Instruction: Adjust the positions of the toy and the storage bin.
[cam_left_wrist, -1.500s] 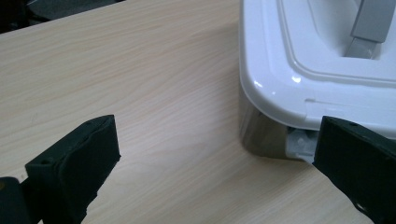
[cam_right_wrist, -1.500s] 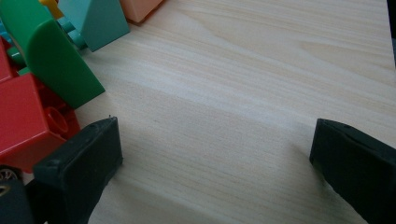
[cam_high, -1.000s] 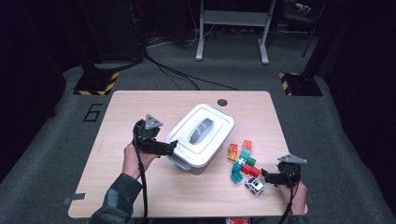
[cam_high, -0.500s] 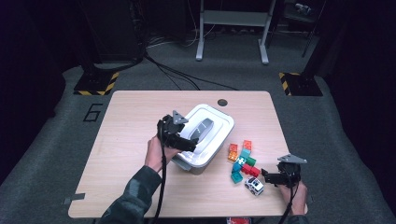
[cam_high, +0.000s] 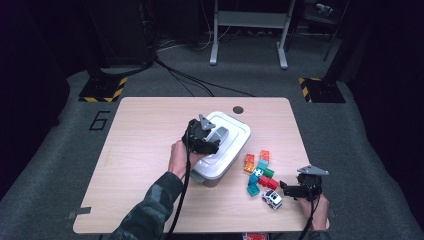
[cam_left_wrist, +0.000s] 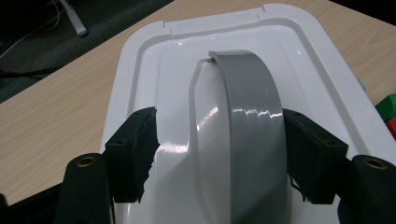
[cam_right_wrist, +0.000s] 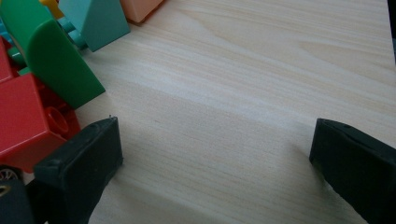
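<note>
A white lidded box (cam_high: 235, 147) stands mid-table, with a grey arched handle (cam_left_wrist: 252, 121) on its lid (cam_left_wrist: 154, 70). My left gripper (cam_high: 210, 142) hovers low over the lid, its jaws straddling the handle. In the left gripper view its jaws (cam_left_wrist: 222, 144) have just been closing: the right pad is at the handle's edge and the left pad stands apart from it. My right gripper (cam_high: 287, 190) rests open at the table's front right, with bare wood between its pads (cam_right_wrist: 215, 154). Coloured blocks (cam_high: 260, 172) lie just left of it.
A small white toy car (cam_high: 272, 199) sits by the blocks, close to the right gripper. A green block (cam_right_wrist: 56, 70) and a red one (cam_right_wrist: 23, 121) lie beside the right gripper's left jaw. The table (cam_high: 145, 130) has a round hole (cam_high: 238, 109) near its far edge.
My left gripper moved right, from the table beside the box to over its lid, and its jaws narrowed around the grey handle. The right gripper kept still.
</note>
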